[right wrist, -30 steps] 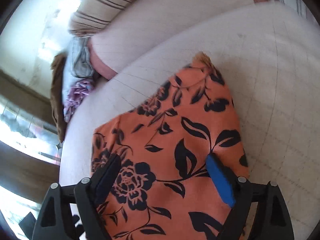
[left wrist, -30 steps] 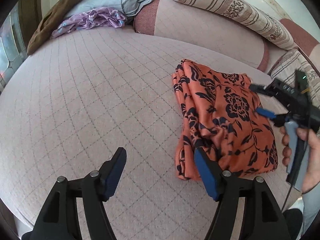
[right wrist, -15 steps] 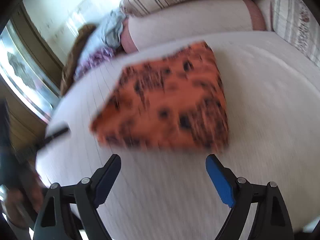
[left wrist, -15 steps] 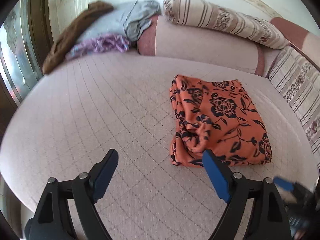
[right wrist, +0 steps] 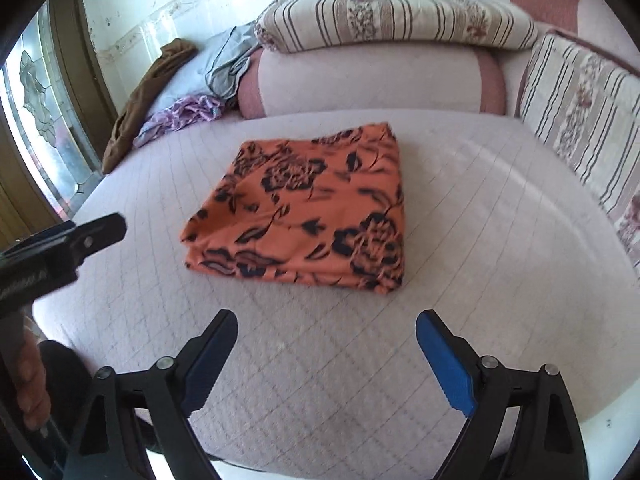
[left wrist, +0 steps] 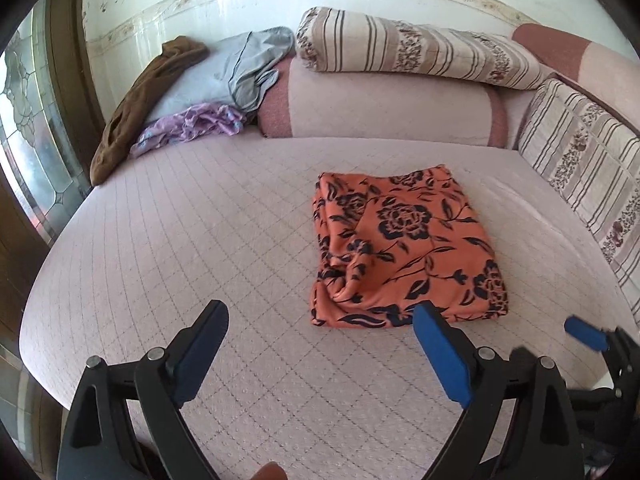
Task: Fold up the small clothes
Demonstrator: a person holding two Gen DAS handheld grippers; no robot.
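A folded orange garment with black flowers (left wrist: 400, 248) (right wrist: 304, 208) lies flat on the quilted pink mattress (left wrist: 180, 240), its left edge bunched in folds. My left gripper (left wrist: 319, 307) hovers short of the garment's near left corner, its jaws opening with nothing between them. My right gripper (right wrist: 326, 314) hangs back from the garment's near edge, wide and widening slightly, also empty. One blue fingertip (left wrist: 586, 332) of the right gripper shows at the lower right of the left wrist view. The left gripper's black finger (right wrist: 80, 236) and the hand (right wrist: 28, 384) holding it appear at the left of the right wrist view.
A heap of other clothes sits at the back left: a brown piece (left wrist: 140, 100), a grey-blue one (left wrist: 224, 72) and a purple one (left wrist: 192, 124). A pink bolster (left wrist: 380, 108) and striped pillows (left wrist: 420, 48) (left wrist: 580, 160) line the back and right. A window (left wrist: 28, 120) is at the left.
Both grippers have pulled back and risen from the garment, which now lies alone. The left jaws have spread wider. The right gripper, earlier over the cloth, now sits short of it.
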